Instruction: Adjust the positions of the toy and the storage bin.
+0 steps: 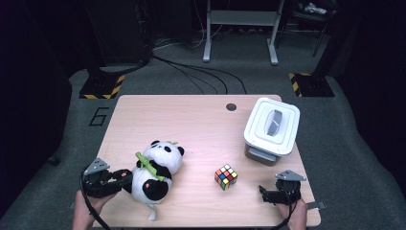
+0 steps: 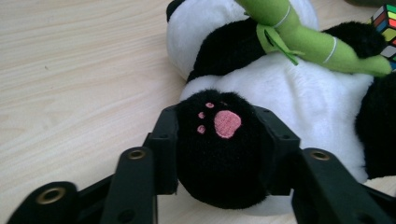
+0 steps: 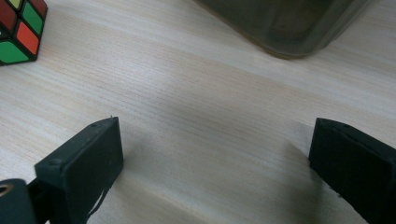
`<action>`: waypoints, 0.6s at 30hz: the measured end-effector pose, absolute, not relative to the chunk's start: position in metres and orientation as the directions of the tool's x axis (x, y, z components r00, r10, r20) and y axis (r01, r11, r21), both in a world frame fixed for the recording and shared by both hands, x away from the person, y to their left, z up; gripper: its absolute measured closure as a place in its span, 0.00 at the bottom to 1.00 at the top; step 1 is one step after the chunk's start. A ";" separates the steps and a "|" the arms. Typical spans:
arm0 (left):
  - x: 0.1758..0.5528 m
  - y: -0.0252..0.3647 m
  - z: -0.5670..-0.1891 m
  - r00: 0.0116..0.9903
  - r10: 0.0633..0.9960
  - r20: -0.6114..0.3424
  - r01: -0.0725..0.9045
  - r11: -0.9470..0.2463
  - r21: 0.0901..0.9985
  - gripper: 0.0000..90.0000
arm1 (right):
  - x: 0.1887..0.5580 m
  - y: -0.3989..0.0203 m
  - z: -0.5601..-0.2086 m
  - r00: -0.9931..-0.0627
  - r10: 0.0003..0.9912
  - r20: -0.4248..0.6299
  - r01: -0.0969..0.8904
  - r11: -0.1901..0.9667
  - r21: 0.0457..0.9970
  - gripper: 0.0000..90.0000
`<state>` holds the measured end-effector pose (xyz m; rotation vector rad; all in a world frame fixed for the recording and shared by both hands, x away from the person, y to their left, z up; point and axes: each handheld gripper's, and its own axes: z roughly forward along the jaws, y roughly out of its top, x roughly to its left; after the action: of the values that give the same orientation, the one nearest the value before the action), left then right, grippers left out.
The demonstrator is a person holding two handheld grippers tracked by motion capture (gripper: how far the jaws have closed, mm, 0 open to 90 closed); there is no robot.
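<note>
A: Left gripper view first: the left gripper (image 2: pixel 224 140) has its two jaws pressed on either side of the panda's black foot (image 2: pixel 223 154), the one with the pink paw print stitched on it. So it holds the panda (image 2: pixel 299 93) by one foot only.

B: And where does the toy lie?

A: On its back near the front left corner of the table (image 1: pixel 191 115), a green bamboo stick (image 1: pixel 151 167) across its belly.

B: What could go wrong?

A: I'd judge the plush squashes, so the foot may slip out if lifted fast. Hanging from one leg, the body would swing and might knock the puzzle cube (image 1: pixel 226 176), which sits near the front edge, right of the middle.

B: The other one?

A: The right gripper (image 1: pixel 274 195) rests by the front right corner, jaws wide with bare wood between them, just in front of the white lidded box (image 1: pixel 271 125).

B: Any writing?

A: No brand or label is readable. A "6" (image 1: pixel 98 116) is marked on the floor beyond the left edge.
</note>
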<state>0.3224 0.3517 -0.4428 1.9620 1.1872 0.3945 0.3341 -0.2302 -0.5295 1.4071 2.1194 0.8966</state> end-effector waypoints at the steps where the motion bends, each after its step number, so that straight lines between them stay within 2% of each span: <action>1: 0.327 0.352 -0.438 0.525 0.843 -0.118 0.602 -0.270 0.752 0.68 | 0.334 -0.230 -0.529 -0.384 0.923 -0.004 0.639 0.268 0.721 0.03; 11: 0.369 0.354 -0.423 0.562 0.825 -0.055 0.579 -0.346 0.738 0.70 | 0.334 -0.230 -0.530 -0.381 0.924 -0.004 0.639 0.267 0.722 0.03; 18: 0.408 0.357 -0.416 0.636 0.772 -0.017 0.539 -0.428 0.726 0.71 | 0.334 -0.230 -0.529 -0.377 0.926 -0.003 0.640 0.263 0.722 0.03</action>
<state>0.4084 0.3572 -0.4155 2.1375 1.0180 0.4159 0.3340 -0.2301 -0.5294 1.4182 2.1120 0.8988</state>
